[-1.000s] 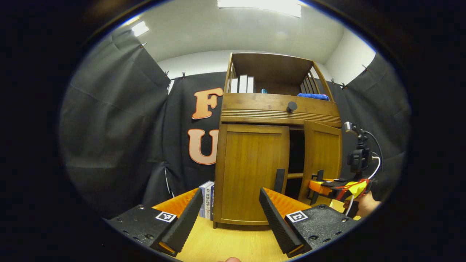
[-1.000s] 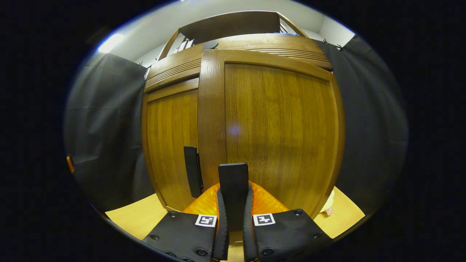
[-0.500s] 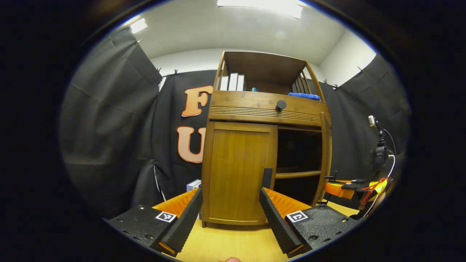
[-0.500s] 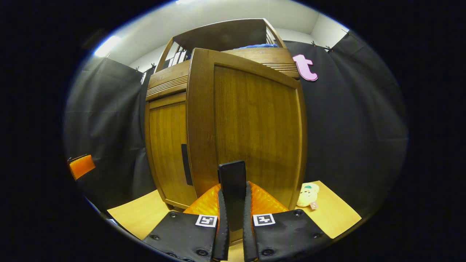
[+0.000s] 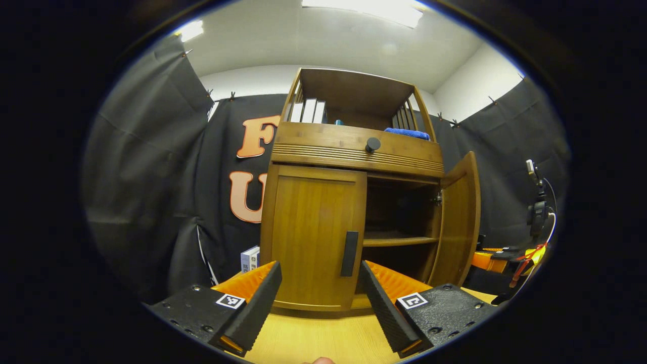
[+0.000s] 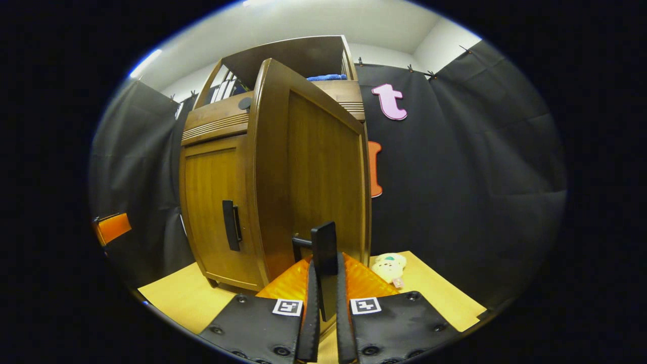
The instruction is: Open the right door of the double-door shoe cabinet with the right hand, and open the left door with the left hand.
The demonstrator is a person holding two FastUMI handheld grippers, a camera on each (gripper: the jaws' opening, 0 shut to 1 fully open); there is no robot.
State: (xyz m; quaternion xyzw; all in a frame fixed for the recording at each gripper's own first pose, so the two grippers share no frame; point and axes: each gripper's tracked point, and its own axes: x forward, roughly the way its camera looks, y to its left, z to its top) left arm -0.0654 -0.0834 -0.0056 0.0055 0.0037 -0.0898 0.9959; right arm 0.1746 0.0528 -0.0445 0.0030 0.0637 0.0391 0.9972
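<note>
The wooden shoe cabinet [image 5: 354, 151] stands on the table in the left gripper view. Its left door [image 5: 311, 232] is closed, with a black handle [image 5: 349, 254] at its right edge. My left gripper [image 5: 320, 269] is open a short way in front of that door, touching nothing. The right door [image 5: 459, 222] stands swung wide open, showing a shelf [image 5: 399, 241] inside. In the right gripper view my right gripper [image 6: 324, 270] is shut on the right door's black handle [image 6: 324, 247], with the right door [image 6: 318, 172] edge-on ahead. The right gripper [image 5: 498, 255] also appears at the far right beyond the open door.
A few books [image 5: 250, 259] stand left of the cabinet. Books [image 5: 308, 111] and a blue cloth [image 5: 407, 133] sit on its top shelf above a drawer knob [image 5: 372, 144]. A small plush toy [image 6: 388, 267] lies on the wooden tabletop [image 6: 434, 293] right of the open door.
The right door swung from slightly ajar to wide open, with my right gripper holding its handle throughout. My left gripper shifted rightward, bringing the left door's handle between its fingers' line of sight.
</note>
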